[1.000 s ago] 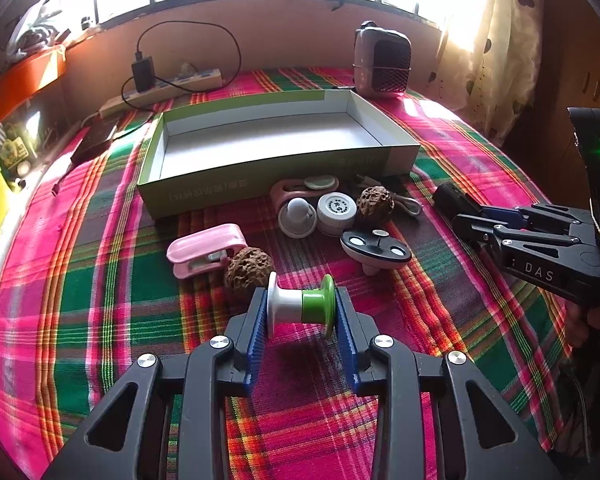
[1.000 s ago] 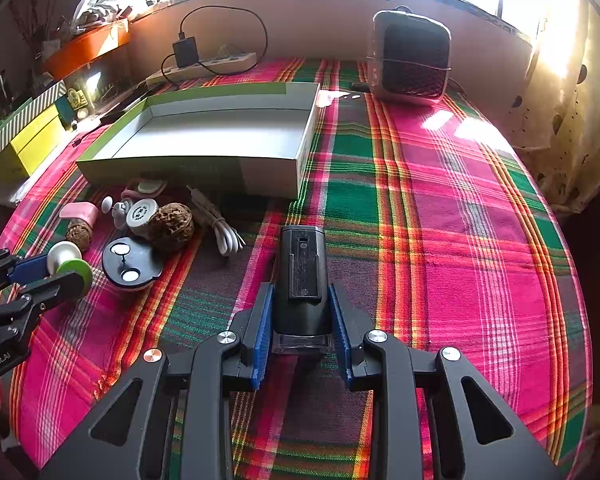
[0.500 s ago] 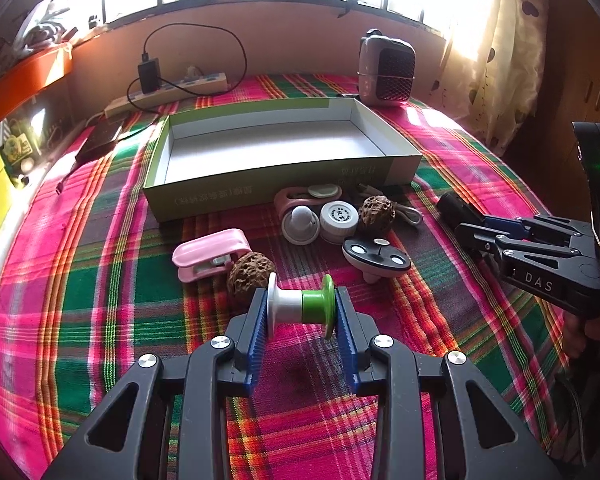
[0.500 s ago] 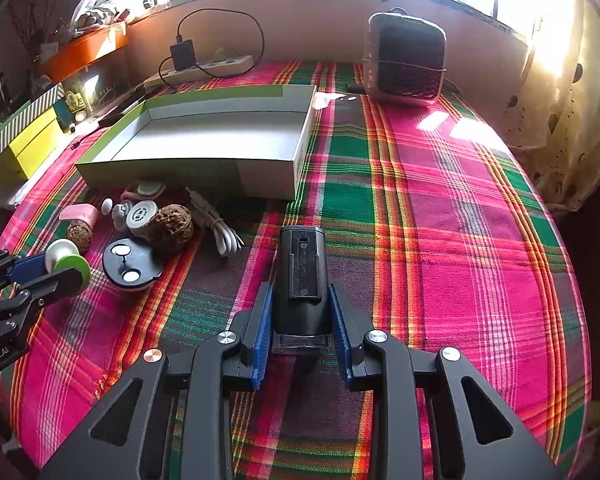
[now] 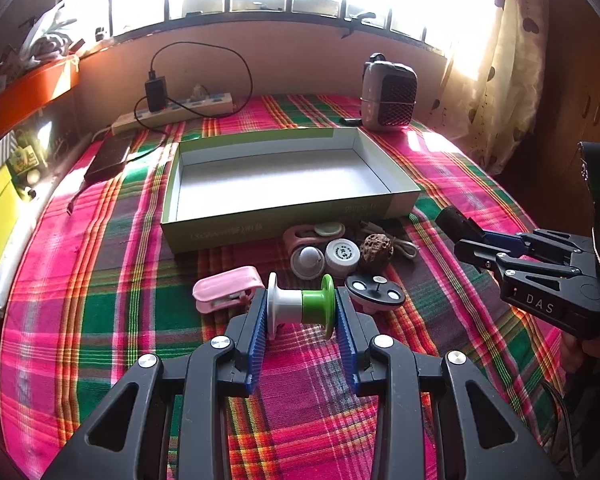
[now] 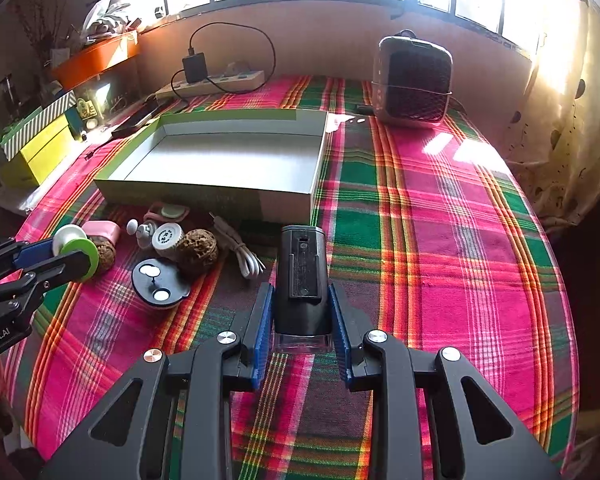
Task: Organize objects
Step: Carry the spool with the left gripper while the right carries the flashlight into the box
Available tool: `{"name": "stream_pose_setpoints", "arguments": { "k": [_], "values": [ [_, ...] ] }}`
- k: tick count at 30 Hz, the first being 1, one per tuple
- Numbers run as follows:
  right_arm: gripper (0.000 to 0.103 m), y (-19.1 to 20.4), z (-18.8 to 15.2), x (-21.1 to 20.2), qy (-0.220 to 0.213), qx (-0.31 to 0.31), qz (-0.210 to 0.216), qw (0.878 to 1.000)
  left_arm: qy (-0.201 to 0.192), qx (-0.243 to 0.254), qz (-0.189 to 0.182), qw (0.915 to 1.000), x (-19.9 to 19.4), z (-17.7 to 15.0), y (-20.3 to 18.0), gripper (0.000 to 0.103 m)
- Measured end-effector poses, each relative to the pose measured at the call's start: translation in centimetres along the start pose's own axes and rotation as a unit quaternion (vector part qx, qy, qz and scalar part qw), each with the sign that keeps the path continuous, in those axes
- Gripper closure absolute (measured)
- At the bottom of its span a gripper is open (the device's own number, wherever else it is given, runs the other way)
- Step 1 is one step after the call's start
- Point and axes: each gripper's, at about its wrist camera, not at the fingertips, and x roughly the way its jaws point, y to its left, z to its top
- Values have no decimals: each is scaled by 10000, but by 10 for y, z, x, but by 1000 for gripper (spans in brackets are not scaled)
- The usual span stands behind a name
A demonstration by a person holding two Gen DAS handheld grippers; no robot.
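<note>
My left gripper is shut on a white and green spool, held above the plaid cloth in front of an open green box with an empty white floor. My right gripper is shut on a black rectangular device, lifted over the cloth right of the box. In the left wrist view the right gripper shows at the right with the device's end sticking out. In the right wrist view the left gripper shows at the left with the spool.
Small items lie before the box: a pink clip, a walnut, a white round cap, a black disc, a white cable. A small heater and a power strip stand at the back.
Both grippers have risen and tilted up with their objects still held. The left one has moved forward toward the box; the walnut by the spool is now hidden behind its finger.
</note>
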Motion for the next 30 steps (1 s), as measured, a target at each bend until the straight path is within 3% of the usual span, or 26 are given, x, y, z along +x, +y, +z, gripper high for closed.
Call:
{"name": "stream_pose_setpoints", "arguments": {
  "k": [12, 30],
  "values": [
    [74, 6, 29, 0, -100, 22, 108, 9999, -46, 50, 117, 9999, 11, 26, 9, 73],
    [74, 13, 85, 31, -117, 115, 195, 9997, -71, 32, 267, 9996, 48, 76, 31, 73]
  ]
}}
